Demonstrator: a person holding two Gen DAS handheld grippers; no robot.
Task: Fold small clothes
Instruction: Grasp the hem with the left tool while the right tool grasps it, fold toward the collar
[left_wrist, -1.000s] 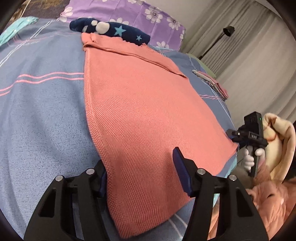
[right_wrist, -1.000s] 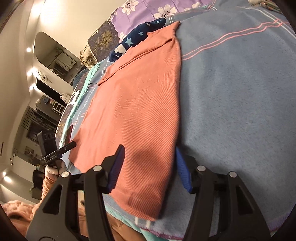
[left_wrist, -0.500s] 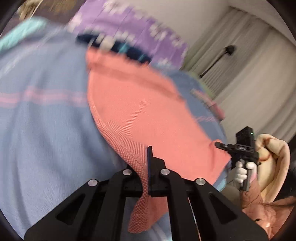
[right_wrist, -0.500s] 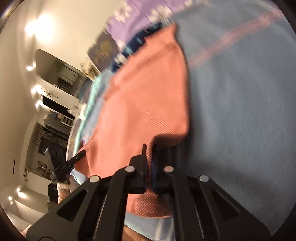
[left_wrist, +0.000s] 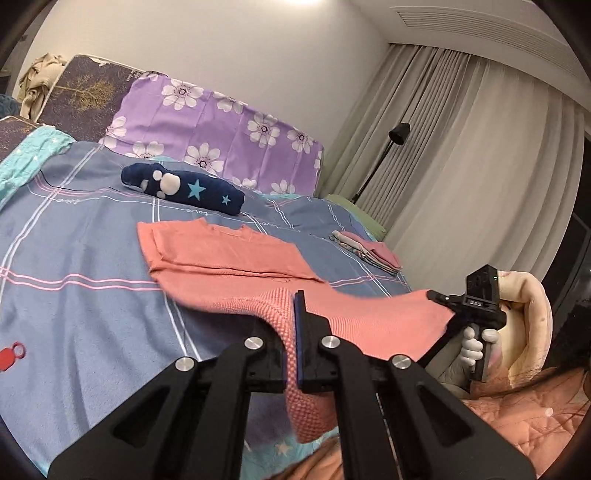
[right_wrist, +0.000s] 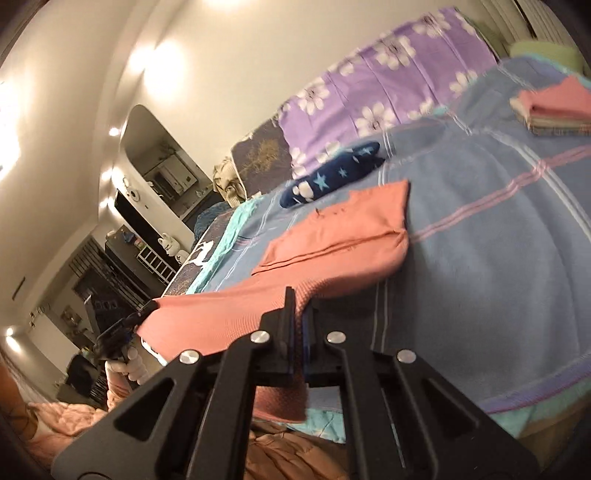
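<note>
**Near hem lifted at both corners, collar end lying ahead**

In each wrist view the tool sits low centre with jaws clamped on one near corner of the coral knit top (left_wrist: 236, 266): left tool (left_wrist: 295, 295), right tool (right_wrist: 295, 295). The hem hangs taut between them above the bed (left_wrist: 74, 229). The top's long axis runs away toward the upper frame, collar end flat near the navy star-print roll (left_wrist: 184, 188). Both tools are equally near; the fold likely goes forward.

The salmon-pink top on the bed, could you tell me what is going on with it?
A person is folding it with two handheld grippers. The left gripper and right gripper are each shut on a near corner of the pink top, holding its near edge above the blue bedspread. The far part lies flat.
</note>
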